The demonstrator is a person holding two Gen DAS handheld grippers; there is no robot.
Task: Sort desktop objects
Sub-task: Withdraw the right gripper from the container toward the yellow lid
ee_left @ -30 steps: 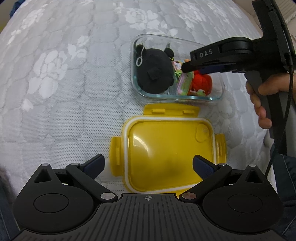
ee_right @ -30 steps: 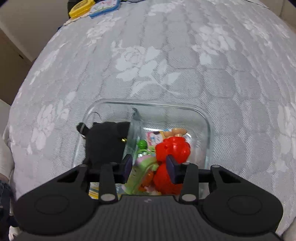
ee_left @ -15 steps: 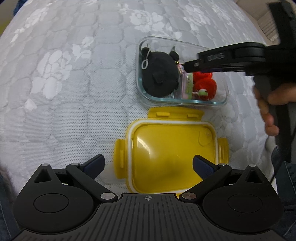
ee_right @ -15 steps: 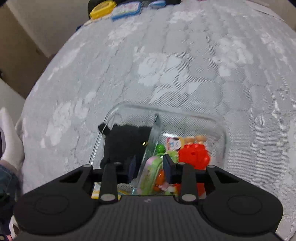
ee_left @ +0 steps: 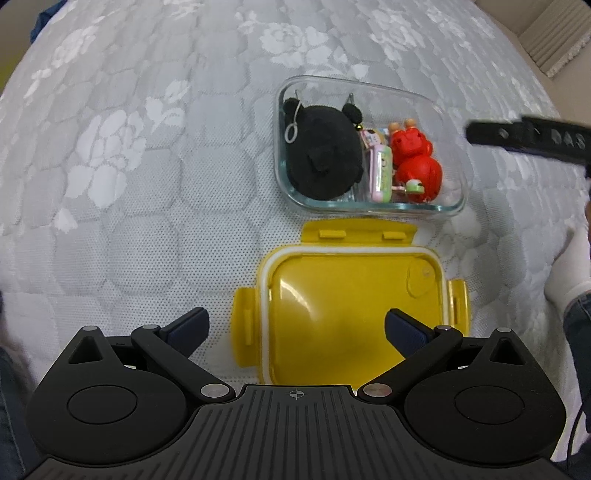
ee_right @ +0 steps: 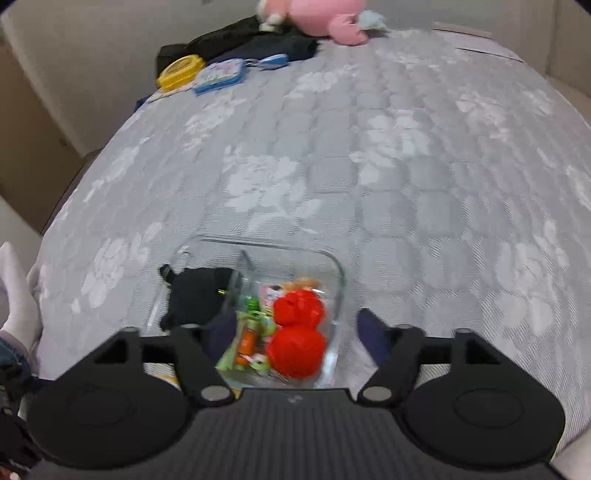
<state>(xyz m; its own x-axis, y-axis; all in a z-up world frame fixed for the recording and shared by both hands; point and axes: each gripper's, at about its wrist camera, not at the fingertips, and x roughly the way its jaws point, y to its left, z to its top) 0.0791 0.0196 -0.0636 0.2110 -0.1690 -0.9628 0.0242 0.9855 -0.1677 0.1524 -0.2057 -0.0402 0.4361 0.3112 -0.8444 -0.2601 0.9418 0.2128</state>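
Note:
A clear glass box (ee_left: 448,110) (ee_right: 338,273) with a divider stands on the grey quilted surface. Its left half holds a black plush toy (ee_left: 321,155) (ee_right: 195,295). Its right half holds a red toy (ee_left: 415,158) (ee_right: 297,332) and a pink-green case (ee_left: 380,171). The yellow lid (ee_left: 354,306) lies upside down just in front of the box. My left gripper (ee_left: 295,326) hovers open over the lid with nothing between its fingers. My right gripper (ee_right: 295,332) is above the box's near side, jaws opening and holding nothing; its body shows at the left wrist view's right edge.
At the far end of the surface lie a yellow round tin (ee_right: 179,72), a blue flat case (ee_right: 219,75), dark cloth (ee_right: 236,40) and a pink plush (ee_right: 325,16). A person's white sock (ee_left: 570,269) rests by the right edge.
My right gripper has let go of the pink-green case inside the box, opened its jaws and pulled back and up to the right. The left gripper has stayed over the lid.

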